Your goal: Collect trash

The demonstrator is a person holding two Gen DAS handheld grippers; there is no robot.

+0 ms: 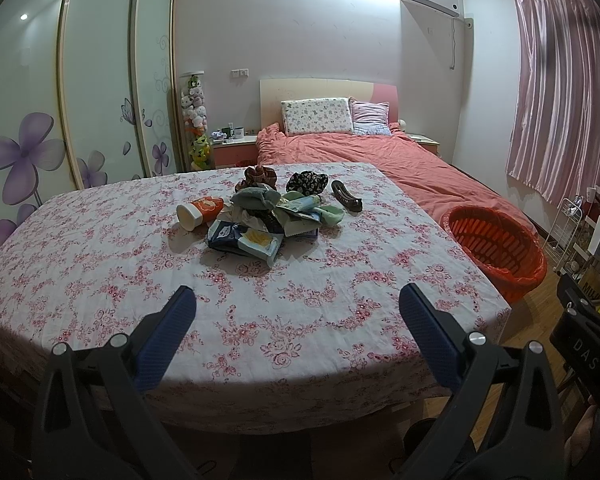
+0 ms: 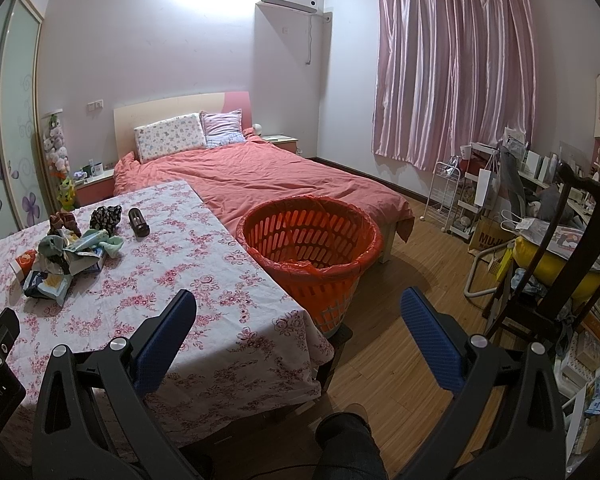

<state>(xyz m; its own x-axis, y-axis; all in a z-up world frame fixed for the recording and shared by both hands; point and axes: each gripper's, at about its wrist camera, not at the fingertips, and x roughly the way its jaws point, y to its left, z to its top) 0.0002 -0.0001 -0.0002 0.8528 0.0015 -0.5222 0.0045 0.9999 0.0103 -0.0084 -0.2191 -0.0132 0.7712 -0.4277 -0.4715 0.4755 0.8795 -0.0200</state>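
Note:
A heap of trash [image 1: 260, 220] lies mid-table on the floral cloth [image 1: 140, 280]: an orange-and-white paper cup [image 1: 199, 211] on its side, wet-wipe packs [image 1: 244, 242], crumpled wrappers and bits of cloth. The heap also shows in the right wrist view [image 2: 66, 258]. An orange basket [image 1: 496, 248] lined with a red bag stands by the table's right side, also in the right wrist view [image 2: 310, 248]. My left gripper [image 1: 296, 312] is open and empty over the table's near part. My right gripper [image 2: 298, 316] is open and empty, near the table's right corner before the basket.
A dark hair clip [image 1: 346, 196] and scrunchies [image 1: 260, 176] lie behind the heap. A bed with a coral quilt [image 2: 268, 176] stands behind the table. Chair, wire racks and clutter [image 2: 540, 240] fill the right side. Wooden floor [image 2: 400, 320] lies beside the basket.

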